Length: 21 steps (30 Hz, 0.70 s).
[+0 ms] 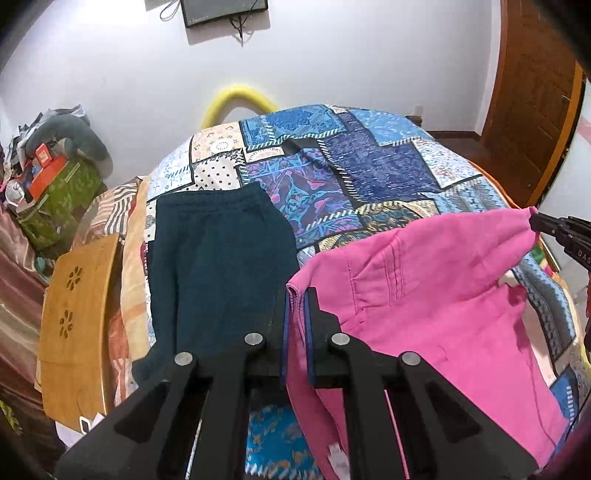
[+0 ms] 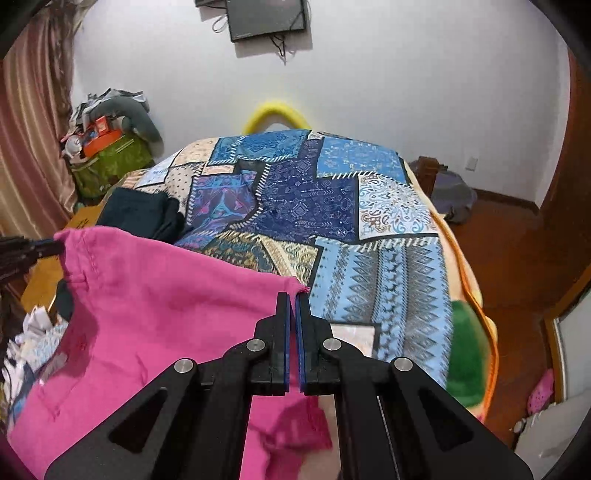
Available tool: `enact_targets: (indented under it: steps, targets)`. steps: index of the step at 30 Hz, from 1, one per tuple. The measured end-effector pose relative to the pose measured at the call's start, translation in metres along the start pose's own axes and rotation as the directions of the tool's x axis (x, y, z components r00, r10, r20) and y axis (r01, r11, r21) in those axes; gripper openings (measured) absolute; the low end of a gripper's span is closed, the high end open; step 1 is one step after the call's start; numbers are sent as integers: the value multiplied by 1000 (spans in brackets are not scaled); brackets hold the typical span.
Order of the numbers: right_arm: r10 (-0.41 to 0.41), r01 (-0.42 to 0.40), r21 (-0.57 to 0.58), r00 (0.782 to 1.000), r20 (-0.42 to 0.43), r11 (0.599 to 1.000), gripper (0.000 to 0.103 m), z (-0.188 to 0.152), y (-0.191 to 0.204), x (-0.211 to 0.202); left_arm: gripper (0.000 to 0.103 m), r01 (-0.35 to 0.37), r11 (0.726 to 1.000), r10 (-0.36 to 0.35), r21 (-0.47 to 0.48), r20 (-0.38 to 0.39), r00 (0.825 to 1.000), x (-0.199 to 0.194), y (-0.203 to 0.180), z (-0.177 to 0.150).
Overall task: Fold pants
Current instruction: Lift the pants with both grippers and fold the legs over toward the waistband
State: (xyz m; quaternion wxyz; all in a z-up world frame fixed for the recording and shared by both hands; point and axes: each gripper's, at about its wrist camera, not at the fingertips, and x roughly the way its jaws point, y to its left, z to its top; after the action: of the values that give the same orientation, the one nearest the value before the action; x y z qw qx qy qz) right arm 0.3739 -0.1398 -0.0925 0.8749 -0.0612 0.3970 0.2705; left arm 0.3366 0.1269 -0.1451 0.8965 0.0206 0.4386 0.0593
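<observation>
1. White walls and a wall-mounted dark screen (image 2: pixel 266 18) back a bed covered by a blue patchwork-print bedspread (image 2: pixel 369 206), which carries the clothes.
2. Bright pink cotton pants (image 1: pixel 424 295) hang stretched between the two tools above the bed's near edge, their lower cloth draping down toward the bedspread.
3. One top corner of the pink pants sits pinched in the left hand-held gripper (image 1: pixel 297 295), its jaws clamped tight on the hem.
4. The opposite top corner is clamped the same way in the right hand-held gripper (image 2: pixel 293 295), with only a tip of pink cloth showing past its closed jaws.
5. Judged from both views, the taut top edge runs side to side, parallel to the bed's near edge, from one tool to the other; each hand is nearest its own corner, so neither has an advantage.
6. Dark teal knit pants (image 1: pixel 221 258) lie flat toward the bed's left edge, just beside the pink cloth.
7. Open bedspread lies ahead and toward the right edge, so laying the pink pants down probably means carrying that edge forward, away from the teal pair.
</observation>
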Motion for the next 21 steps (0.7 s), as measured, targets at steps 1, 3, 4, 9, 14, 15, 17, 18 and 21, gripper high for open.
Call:
enact_targets:
  steps: [1,3,4,9,14,15,17,18,21]
  targets:
    - [1,-1,-2,1000,3,1000,2,-5,1,-6,7,4,1000,-4,0,2,1000,-6,-2,-4]
    - [8,-8,1,1000,7,1000,2,-12,2,-15,7,3,1000,-3,10,12,1000,-19,-7,-13]
    - [11,-11,1,1000,10,1000,2,-16,3,-17,7,-2,1000,2,20,17,1000,-27,-9,-18]
    - [32,-33,14,999,32,999,2,-37,8,-41,7,-5,998,2,61,55,998,-62,-22,-41]
    - [43,-43,10,998,46,999,2,-58,11,-60,4,4,997,-9,73,67,998,-88,-32,-68]
    - [49,-50,17,998,47,999,2,-63,12,-64,3,9,997,-14,74,67,998,-92,-34,-73]
    - [57,-58,20,997,48,998,2,-74,13,-69,3,22,997,-27,78,66,997,-99,-38,-85]
    - [60,-61,22,997,48,998,2,-80,14,-71,3,26,996,-31,80,66,997,-101,-39,-90]
    - [80,-81,34,996,29,996,2,-98,17,-74,3,31,996,-36,87,52,998,-105,-45,-108]
